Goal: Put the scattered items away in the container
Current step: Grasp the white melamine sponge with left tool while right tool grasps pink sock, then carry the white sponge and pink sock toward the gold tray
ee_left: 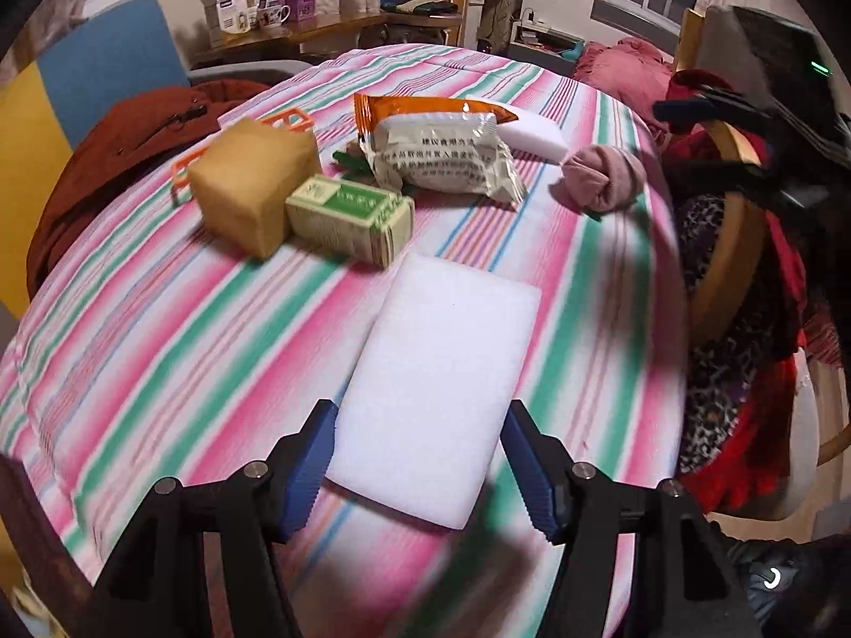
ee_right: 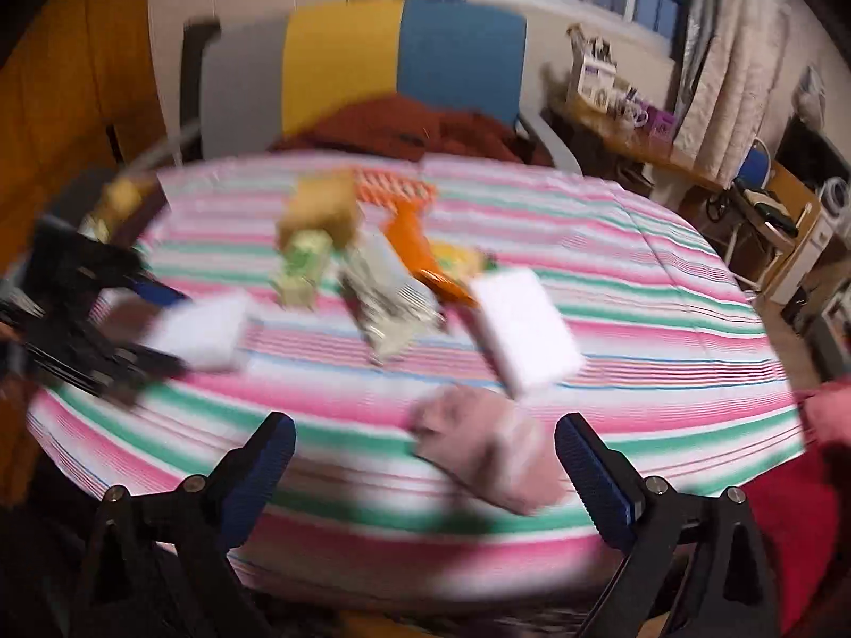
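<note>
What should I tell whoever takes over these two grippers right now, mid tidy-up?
Left gripper: fingers flank the near white sponge; whether they grip it is unclear.
Right gripper: open, empty, above the pink sock roll.
Loose on the striped cloth: tan block, green box, food packet, second white sponge.
Orange basket, seemingly the container, sits behind the tan block.
Done: nothing clearly inside it. Left: every item.
</note>
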Motion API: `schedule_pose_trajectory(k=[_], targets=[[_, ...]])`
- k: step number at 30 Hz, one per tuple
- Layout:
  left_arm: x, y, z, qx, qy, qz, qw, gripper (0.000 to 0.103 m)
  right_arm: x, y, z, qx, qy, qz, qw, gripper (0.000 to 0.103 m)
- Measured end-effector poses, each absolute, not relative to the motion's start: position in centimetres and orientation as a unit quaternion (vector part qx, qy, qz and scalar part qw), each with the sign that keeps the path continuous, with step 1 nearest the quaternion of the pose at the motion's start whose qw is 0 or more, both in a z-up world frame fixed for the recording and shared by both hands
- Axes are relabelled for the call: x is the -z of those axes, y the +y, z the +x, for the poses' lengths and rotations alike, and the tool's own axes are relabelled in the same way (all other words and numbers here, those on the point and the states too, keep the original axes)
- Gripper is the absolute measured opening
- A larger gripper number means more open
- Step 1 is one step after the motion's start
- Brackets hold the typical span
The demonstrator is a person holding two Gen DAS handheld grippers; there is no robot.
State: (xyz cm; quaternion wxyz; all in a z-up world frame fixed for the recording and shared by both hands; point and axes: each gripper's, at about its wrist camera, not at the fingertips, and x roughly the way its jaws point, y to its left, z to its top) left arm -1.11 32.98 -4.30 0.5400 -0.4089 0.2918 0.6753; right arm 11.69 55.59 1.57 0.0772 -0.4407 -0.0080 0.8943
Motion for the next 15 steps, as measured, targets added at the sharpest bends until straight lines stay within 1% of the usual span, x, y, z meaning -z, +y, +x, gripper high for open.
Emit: schedule_pose_trajectory(k=[4, 7, 10, 14, 15], targets=[[4.4, 31.9, -0.2, -0.690, 0.292, -0.405, 0.524, 0.064, -0.6, 57.7, 10.1, -0.865, 0.014, -0.498, 0.063, 0.099], [4.7, 32.1, 0.0, -0.699, 0.293, -0.397, 0.518, 0.065, -0.1, 58.5, 9.1, -0.846, 0.023, -0.524, 0.099, 0.099], [5.2, 32.6, 0.6, -0.709, 0.311, -0.378, 0.509, 0.066, 0.7, 60.1, 8.1, -0.825, 0.066, -0.548, 0.119, 0.099], [5.4, 32.7, 1.0, -0.715, 0.319, -0.363, 0.505, 0.068, 1.6, 60.6, 7.4, -0.804, 0.066, -0.577, 0.131, 0.099], [5.5, 32.6, 0.9, -0.716, 0.315, -0.364, 0.505, 0.068, 1.7, 60.6, 7.2, -0.801, 0.066, -0.581, 0.132, 0.098]])
